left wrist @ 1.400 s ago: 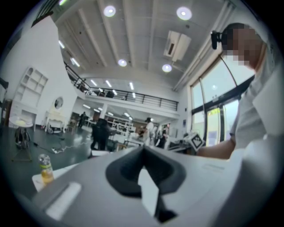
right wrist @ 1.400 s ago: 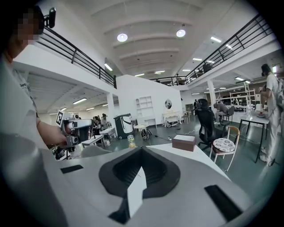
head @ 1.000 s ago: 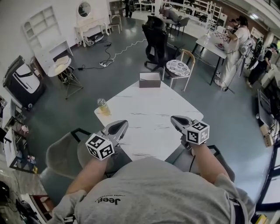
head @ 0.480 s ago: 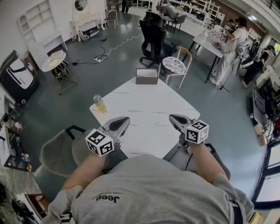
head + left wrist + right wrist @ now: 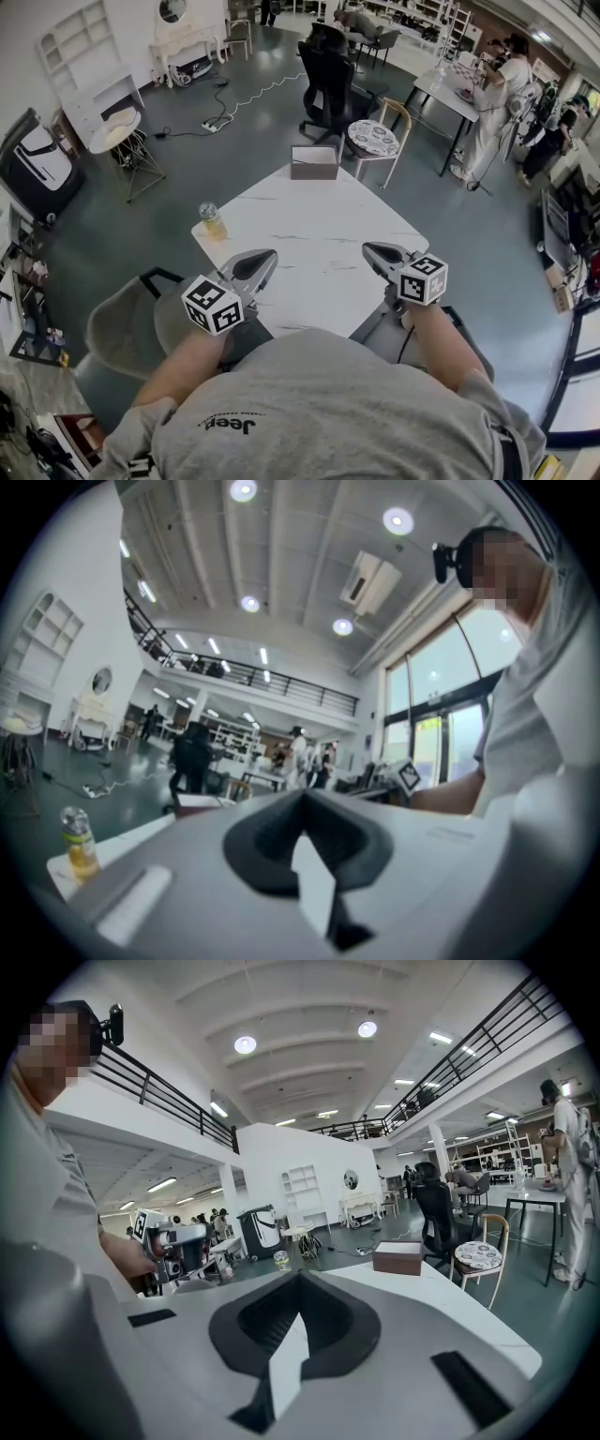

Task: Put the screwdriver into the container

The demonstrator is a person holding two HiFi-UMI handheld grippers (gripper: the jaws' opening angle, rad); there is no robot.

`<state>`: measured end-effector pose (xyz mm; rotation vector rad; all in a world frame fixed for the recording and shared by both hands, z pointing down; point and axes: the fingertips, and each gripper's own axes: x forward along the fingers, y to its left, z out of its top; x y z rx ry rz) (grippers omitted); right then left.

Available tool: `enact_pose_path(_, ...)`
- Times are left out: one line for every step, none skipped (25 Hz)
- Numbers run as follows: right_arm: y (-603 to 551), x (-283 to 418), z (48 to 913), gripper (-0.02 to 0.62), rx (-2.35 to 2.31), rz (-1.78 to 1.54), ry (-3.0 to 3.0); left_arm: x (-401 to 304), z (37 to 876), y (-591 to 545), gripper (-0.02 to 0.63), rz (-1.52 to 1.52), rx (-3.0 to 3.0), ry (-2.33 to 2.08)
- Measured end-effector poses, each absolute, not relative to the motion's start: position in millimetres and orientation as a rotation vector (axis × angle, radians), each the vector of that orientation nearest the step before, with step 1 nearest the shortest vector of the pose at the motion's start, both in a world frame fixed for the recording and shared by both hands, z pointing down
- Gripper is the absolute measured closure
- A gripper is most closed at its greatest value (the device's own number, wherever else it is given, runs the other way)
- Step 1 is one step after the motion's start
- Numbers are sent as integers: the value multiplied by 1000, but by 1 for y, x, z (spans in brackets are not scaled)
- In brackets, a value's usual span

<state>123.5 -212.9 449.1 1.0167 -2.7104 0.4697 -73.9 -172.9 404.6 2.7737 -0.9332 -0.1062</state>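
A brown box-shaped container (image 5: pixel 314 162) stands at the far end of the white table (image 5: pixel 319 234); it also shows in the right gripper view (image 5: pixel 398 1257). No screwdriver is visible in any view. My left gripper (image 5: pixel 265 255) hovers over the table's near left edge, jaws shut and empty (image 5: pixel 302 797). Over the near right edge is my right gripper (image 5: pixel 368 249), also shut with nothing in it (image 5: pixel 300 1279). Both point toward the far end of the table.
A small bottle of yellow liquid (image 5: pixel 212 221) stands at the table's left edge. Behind the far end are a chair with a patterned cushion (image 5: pixel 380 141) and a black office chair (image 5: pixel 328 80). People stand at another table (image 5: pixel 450 98) at the right.
The head view shifted slightly since a second ago. Both grippers stay shut in about the same place at the near edge of the table.
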Motion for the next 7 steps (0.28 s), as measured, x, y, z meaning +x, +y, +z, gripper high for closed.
enact_pose_path(-213, 124, 449, 588, 1016, 469, -2711, -74, 405, -173, 603, -107, 2774, -936)
enact_pose_path(-213, 124, 449, 588, 1015, 469, -2712, -74, 404, -173, 603, -108, 2774, -938)
enact_pose_path(-214, 124, 449, 588, 1014, 469, -2712, -74, 404, -173, 603, -110, 2773, -940)
enact_pose_path(-214, 124, 449, 588, 1012, 469, -2712, -75, 403, -173, 603, -112, 2772, -943)
enact_pose_path(-214, 123, 449, 588, 1010, 469, -2712, -75, 403, -173, 603, -114, 2770, -945)
enact_pose_path(-214, 123, 449, 588, 1008, 469, -2713, -76, 403, -173, 603, -116, 2769, -947)
enact_pose_path(-215, 122, 448, 588, 1007, 470, -2714, -77, 403, -173, 603, -117, 2767, -949)
